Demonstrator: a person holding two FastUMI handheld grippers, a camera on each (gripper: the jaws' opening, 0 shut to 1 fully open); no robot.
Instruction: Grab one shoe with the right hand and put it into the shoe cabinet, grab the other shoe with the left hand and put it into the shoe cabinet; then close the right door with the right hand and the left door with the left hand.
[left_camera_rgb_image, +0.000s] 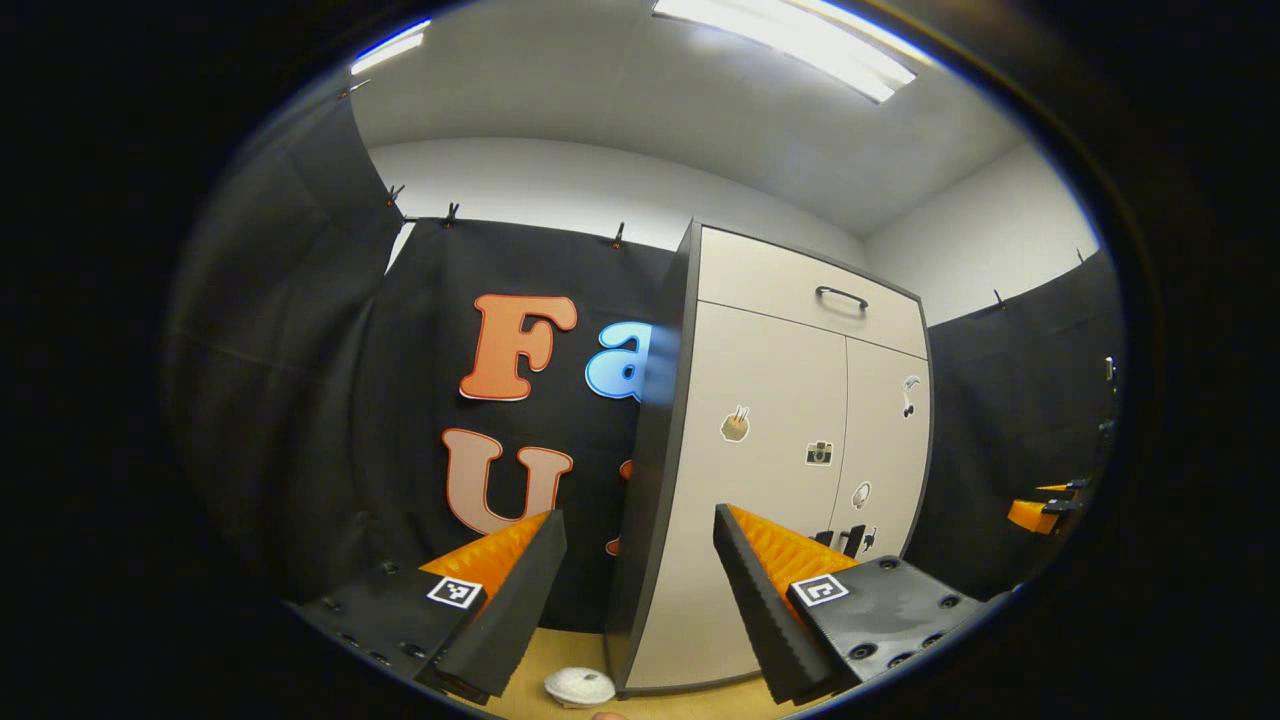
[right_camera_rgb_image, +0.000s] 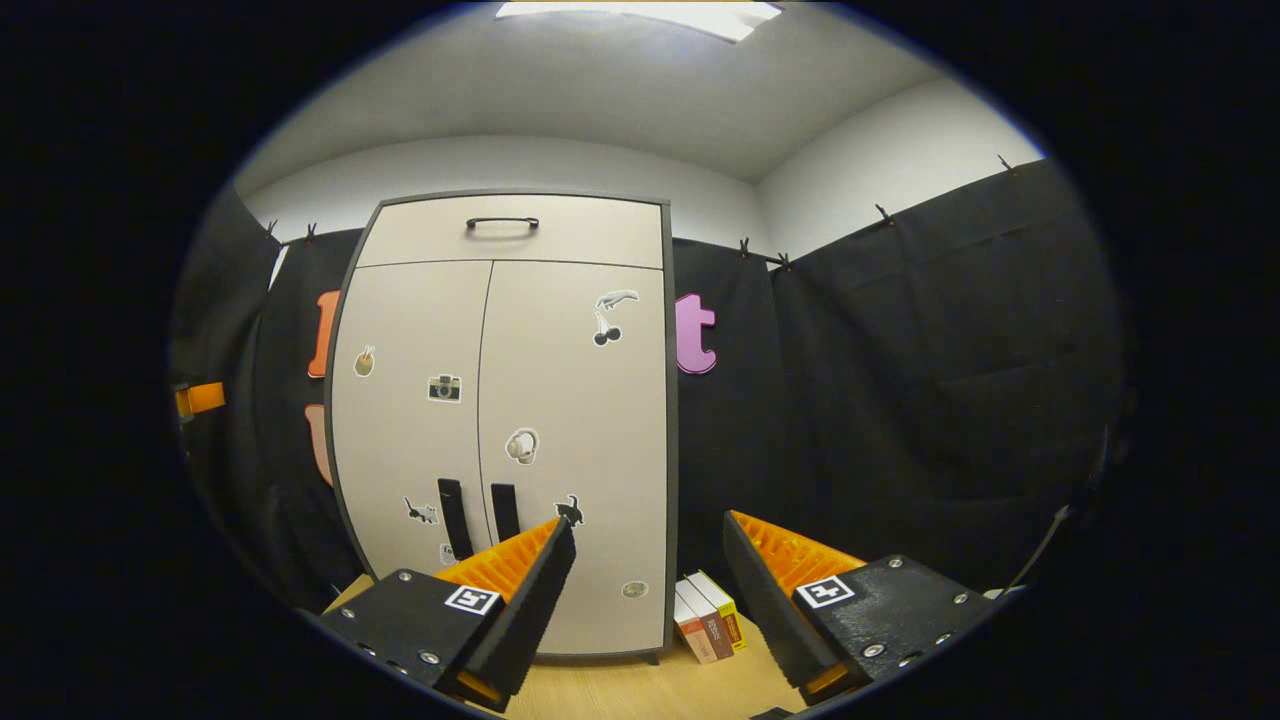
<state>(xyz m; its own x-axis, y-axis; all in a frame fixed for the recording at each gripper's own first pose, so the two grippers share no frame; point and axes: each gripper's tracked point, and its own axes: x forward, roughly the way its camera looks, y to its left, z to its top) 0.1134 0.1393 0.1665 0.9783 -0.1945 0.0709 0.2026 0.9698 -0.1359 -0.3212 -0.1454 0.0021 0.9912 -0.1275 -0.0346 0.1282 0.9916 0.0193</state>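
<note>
1. The tall pale-beige shoe cabinet with dark edging (right_camera_rgb_image: 505, 420) stands upright on the light wooden floor (right_camera_rgb_image: 620, 690) against the black cloth wall. In the right gripper view its two doors lie flush, meeting along a thin centre seam.

2. The left door (right_camera_rgb_image: 410, 420) and the right door (right_camera_rgb_image: 575, 420) both look shut; their two dark vertical handles (right_camera_rgb_image: 478, 518) sit just beside each other low down at the seam. The left gripper view shows the cabinet from its side edge, and the fronts look flat there too.

3. No shoe is visible on the floor around the cabinet. Judging from that and the shut doors, both shoes are most likely inside already, though the interior is hidden and this cannot be confirmed.

4. The left claw (left_camera_rgb_image: 640, 570) is released, its fingers spread wide with nothing between them, held apart from the cabinet's near corner.

5. The right claw (right_camera_rgb_image: 648, 575) is likewise released and empty, facing the cabinet front without touching it.

6. The other gripper appears as a small orange shape at the far edge of each view, well apart from the cabinet.

7. A small white round object (left_camera_rgb_image: 580, 686) lies on the floor near the cabinet's corner, and a few upright books (right_camera_rgb_image: 708, 618) stand just beside its right side; neither belongs to the task.

8. The judgement: all four steps seem complete, and nothing appears left.
</note>
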